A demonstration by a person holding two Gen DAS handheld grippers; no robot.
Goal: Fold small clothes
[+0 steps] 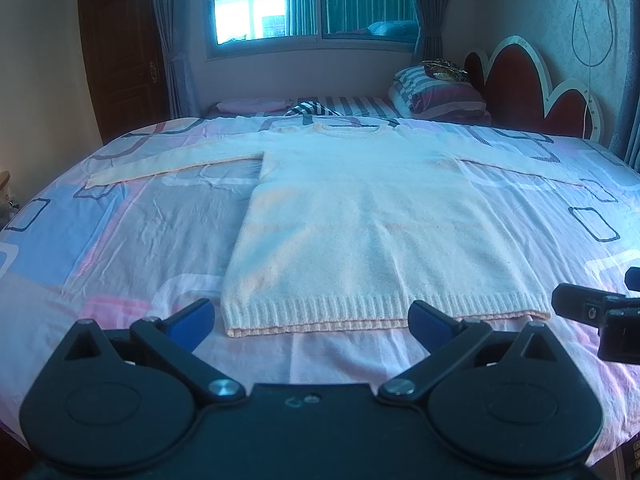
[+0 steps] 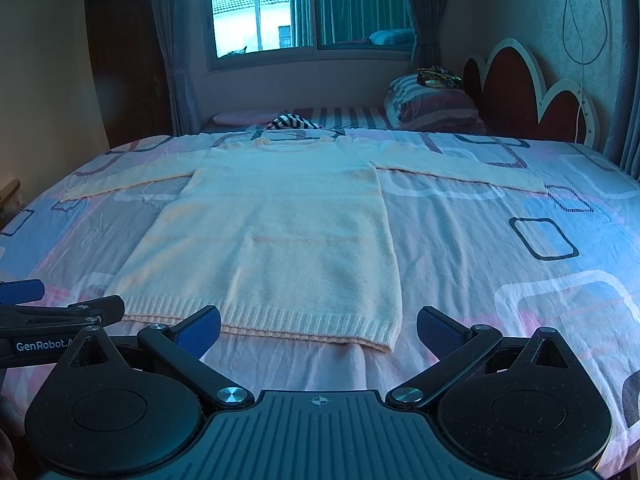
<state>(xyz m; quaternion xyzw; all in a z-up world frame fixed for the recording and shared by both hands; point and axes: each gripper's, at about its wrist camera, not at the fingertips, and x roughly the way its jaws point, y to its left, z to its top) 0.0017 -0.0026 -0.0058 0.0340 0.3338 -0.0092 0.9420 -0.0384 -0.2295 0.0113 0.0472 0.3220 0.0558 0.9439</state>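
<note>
A cream knitted sweater lies flat on the bed, front up, both sleeves spread out to the sides, ribbed hem nearest me. It also shows in the right wrist view. My left gripper is open and empty, hovering just short of the hem's left half. My right gripper is open and empty, just short of the hem's right corner. The right gripper's body shows at the right edge of the left wrist view; the left gripper shows at the left edge of the right wrist view.
The bed sheet is pink and blue with square outlines. Striped pillows and a dark bundle lie at the far right by a red headboard. A striped garment lies beyond the sweater's collar. A window and curtains are behind.
</note>
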